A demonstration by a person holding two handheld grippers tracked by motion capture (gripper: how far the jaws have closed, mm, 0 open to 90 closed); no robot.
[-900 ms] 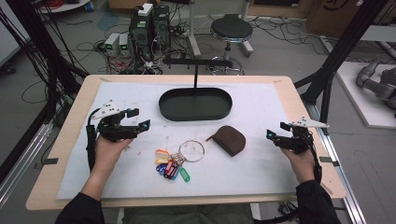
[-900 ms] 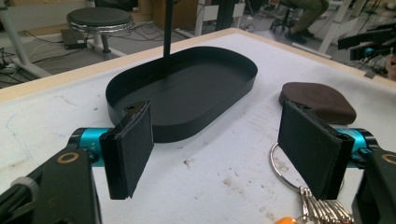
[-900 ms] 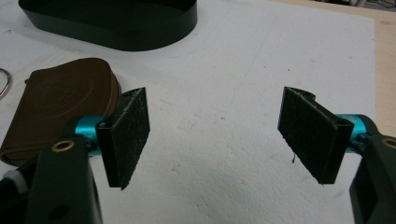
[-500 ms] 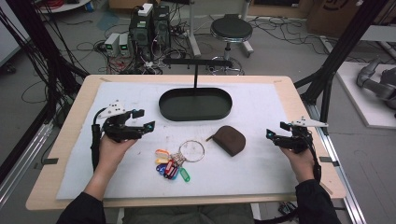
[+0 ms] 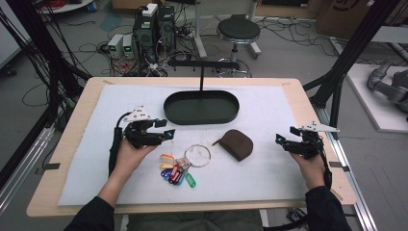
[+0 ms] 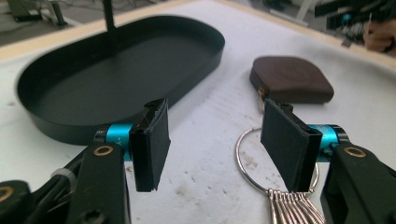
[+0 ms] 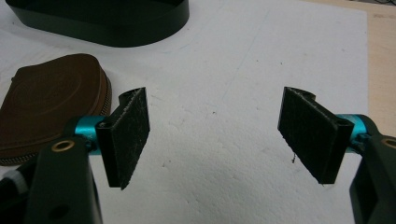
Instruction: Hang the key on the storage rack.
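A large silver key ring [image 5: 197,155] with several coloured key tags [image 5: 175,173] lies on the white mat near the table's front middle. Just to its right lies a brown zipped pouch [image 5: 236,143]. My left gripper [image 5: 168,134] hovers open to the left of the ring, pointing right. In the left gripper view the ring [image 6: 240,154] lies just beyond and beneath the right jaw of the left gripper [image 6: 215,140], nothing between the pads, with the pouch [image 6: 292,79] farther off. My right gripper [image 5: 281,139] rests open at the right, empty; in the right gripper view [image 7: 217,135] the pouch [image 7: 51,102] lies to its left.
A black oval tray [image 5: 166,108] stands at the mat's back middle, with a black T-shaped stand [image 5: 202,64] rising behind it. The tray's wall [image 6: 60,126] is close ahead of the left jaw. The mat's right edge and bare wood [image 7: 380,56] lie beside the right gripper.
My left gripper has moved to the right, closer to the key ring. The right gripper, ring, pouch and tray have stayed in place.
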